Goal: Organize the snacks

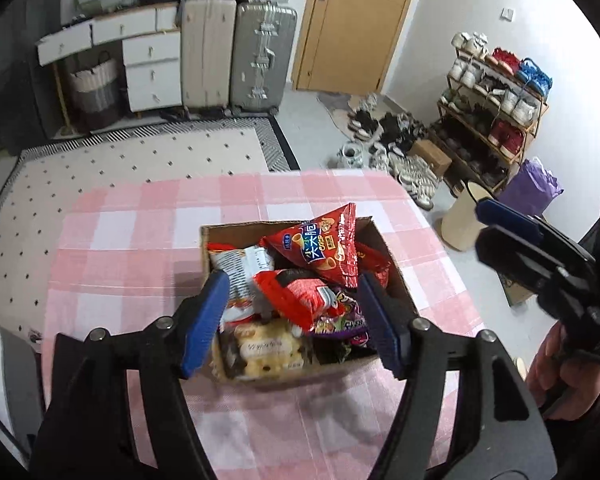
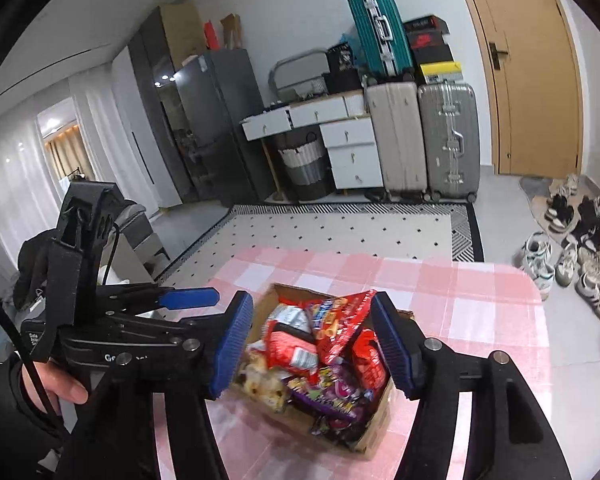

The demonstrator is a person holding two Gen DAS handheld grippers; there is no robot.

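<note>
The cardboard box [image 1: 384, 256] full of snack bags [image 1: 320, 252] sits on the pink checked table [image 1: 140, 232], directly ahead of both claws. The left gripper [image 1: 292, 316] is spread wide, empty; the right gripper [image 2: 312, 344] also is spread, holding nothing.

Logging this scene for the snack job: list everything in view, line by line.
cardboard box: one, brown, open, on the table, full of snacks
red cone-crisp bag: one, on top, far side
red-and-white packet: one, middle
purple packet: one, near right
pale pastry pack: one, near edge
table: one, pink-and-white check cloth
suitcases: two upright, beige and silver, by the wooden door
shoe rack: one, right wall
left tool: open, above the box
right tool: open, above the box
</note>
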